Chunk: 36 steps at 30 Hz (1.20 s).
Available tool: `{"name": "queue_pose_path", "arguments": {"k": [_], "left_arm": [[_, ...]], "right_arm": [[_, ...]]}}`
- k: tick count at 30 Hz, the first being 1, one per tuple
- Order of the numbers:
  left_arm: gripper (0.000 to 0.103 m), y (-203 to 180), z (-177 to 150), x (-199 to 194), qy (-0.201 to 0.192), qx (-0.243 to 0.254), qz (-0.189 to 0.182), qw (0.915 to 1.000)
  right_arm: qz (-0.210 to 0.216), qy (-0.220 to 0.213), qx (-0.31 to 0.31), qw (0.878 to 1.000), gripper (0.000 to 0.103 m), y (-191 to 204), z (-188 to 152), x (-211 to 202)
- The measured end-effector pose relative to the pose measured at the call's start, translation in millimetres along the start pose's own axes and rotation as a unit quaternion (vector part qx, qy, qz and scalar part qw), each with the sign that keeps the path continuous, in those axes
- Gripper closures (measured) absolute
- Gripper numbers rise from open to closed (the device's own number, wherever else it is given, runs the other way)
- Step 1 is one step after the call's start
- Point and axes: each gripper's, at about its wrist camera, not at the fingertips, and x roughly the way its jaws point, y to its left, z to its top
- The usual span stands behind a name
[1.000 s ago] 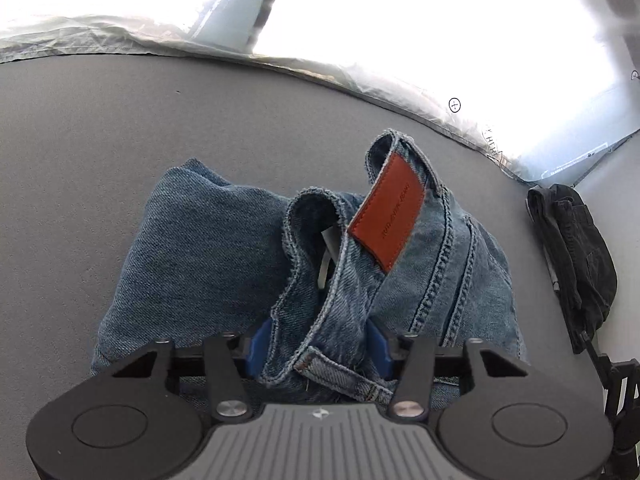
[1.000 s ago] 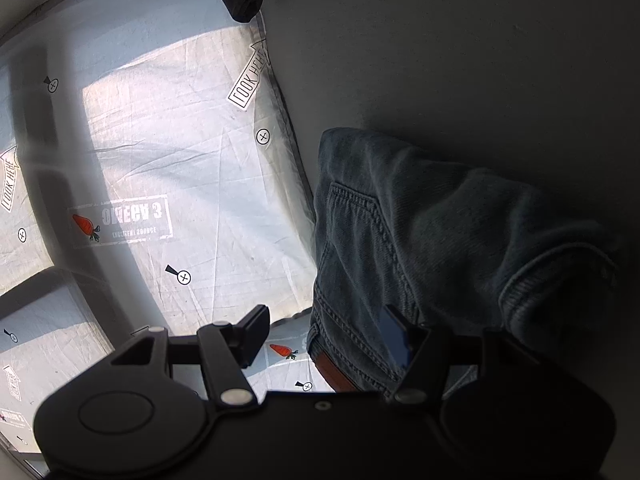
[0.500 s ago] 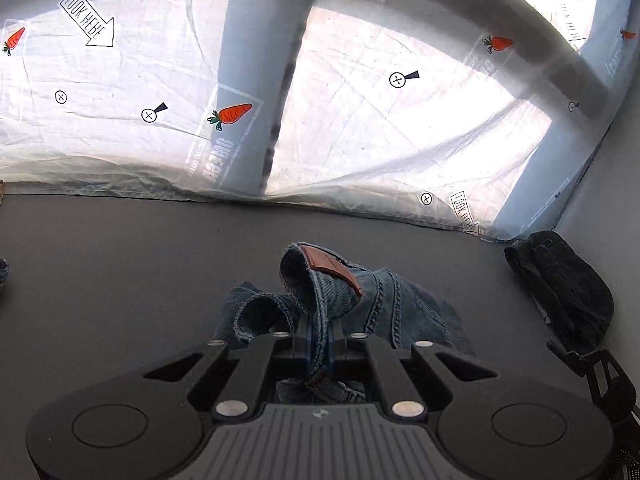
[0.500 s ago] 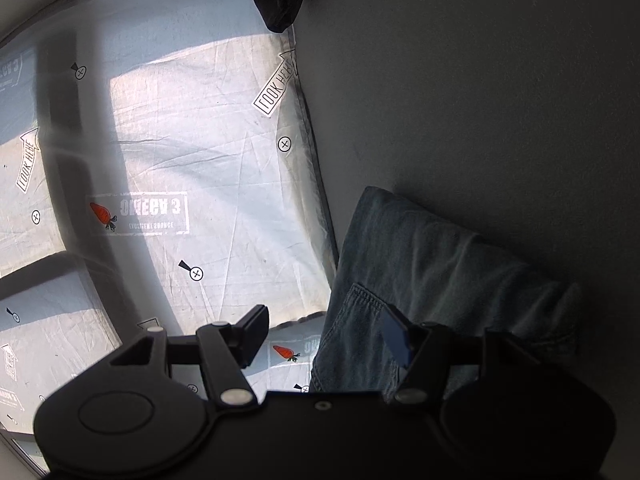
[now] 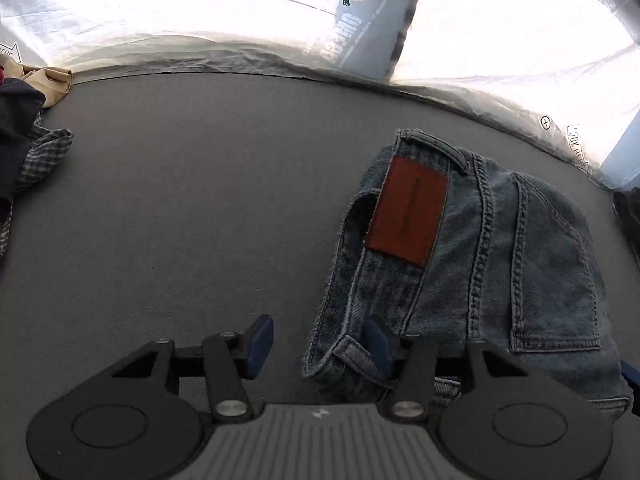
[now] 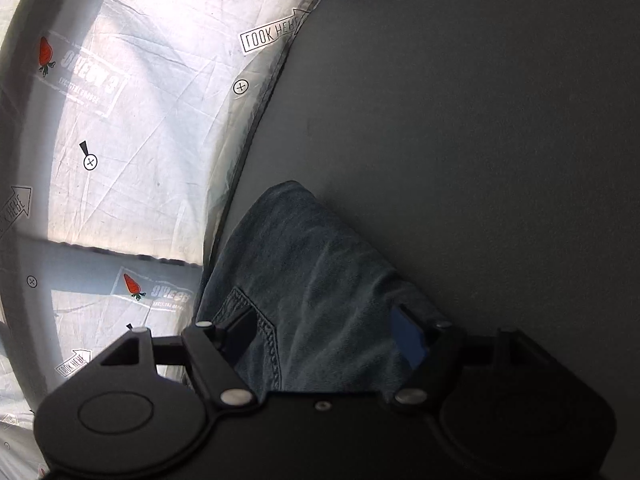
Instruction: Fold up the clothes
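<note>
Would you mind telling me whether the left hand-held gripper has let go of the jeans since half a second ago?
Yes. The left hand-held gripper was clamped on the jeans waistband; now its jaws are opening, with the waistband lying at its right pad.

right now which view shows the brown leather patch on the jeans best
The left wrist view. There the brown patch lies in full view on the waistband of the folded jeans, well lit and unobstructed. The right wrist view shows only plain denim and pocket stitching of the jeans; the patch is not visible there.
</note>
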Motion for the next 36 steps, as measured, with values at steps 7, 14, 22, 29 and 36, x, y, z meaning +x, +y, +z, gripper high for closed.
{"name": "queue_pose_path", "arguments": {"k": [7,14,22,29,36], "left_arm": [[0.032,17,6,0,0.004,-0.019,-0.036,0.9992],[0.022,-5,14,-10,-0.034,0.062,-0.051,0.9962],[0.017,-27,19,40,-0.007,0.085,-0.079,0.9932],[0.002,-9,21,70,0.031,-0.001,-0.113,0.9931],[0.005,-7,20,73,0.030,-0.028,-0.131,0.9906]], "right_arm": [[-0.084,0.011,-0.173,0.981,0.022,41,-17,12],[-0.145,0.011,-0.274,0.951,0.012,54,-16,30],[-0.143,0.039,-0.283,0.948,0.012,56,9,60],[-0.134,0.090,-0.290,0.943,0.013,58,24,91],[-0.121,0.107,-0.305,0.939,0.034,64,24,93]]}}
